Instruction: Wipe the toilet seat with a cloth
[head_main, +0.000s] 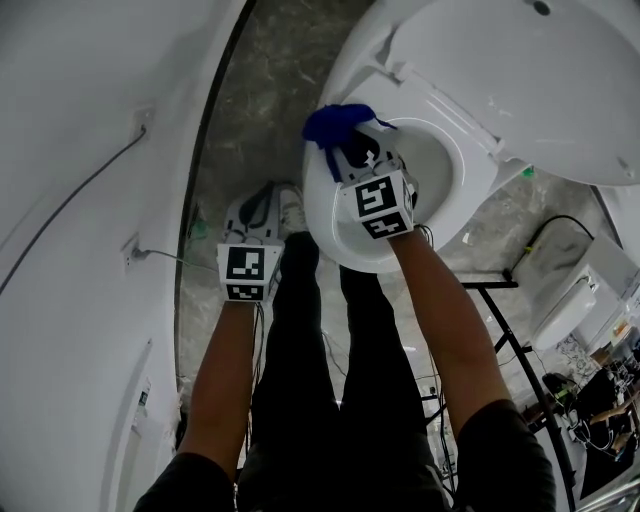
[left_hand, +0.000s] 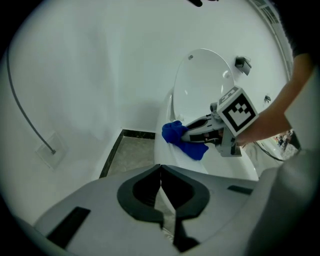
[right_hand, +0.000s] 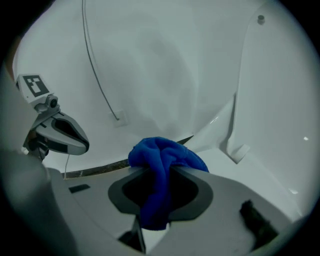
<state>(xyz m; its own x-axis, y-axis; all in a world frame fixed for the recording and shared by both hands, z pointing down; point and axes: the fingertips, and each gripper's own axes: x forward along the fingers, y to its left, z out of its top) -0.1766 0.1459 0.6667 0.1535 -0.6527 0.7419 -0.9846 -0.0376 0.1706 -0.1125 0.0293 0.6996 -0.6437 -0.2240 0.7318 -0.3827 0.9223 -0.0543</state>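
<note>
A person stands over a white toilet with a gripper in each hand. The right gripper (head_main: 347, 142) reaches out over the toilet seat (head_main: 328, 232), and its two jaws are clamped on a bright blue cloth (head_main: 336, 122). In the right gripper view the fabric bunches up above the jaws and hangs down in a fold between them.

The cloth sits at the seat's outer rim, on the side nearest the wall (head_main: 60, 100), not far from the hinge. In the left gripper view it appears to press on the white rim, though the exact contact is hard to make out. The lid (head_main: 540, 90) stands raised behind the open bowl (head_main: 437, 172).

The left gripper (head_main: 264, 198) hangs beside the toilet, apart from it, over the grey marbled floor (head_main: 258, 90). Its jaws are closed together with nothing between them, and they point down toward the strip of floor between toilet and wall.

A thin cable (head_main: 75, 195) runs across the curved white wall on the person's left. The person's bare forearms carry the two marker cubes, and black trousers (head_main: 310, 380) fill the lower middle of the head view.
</note>
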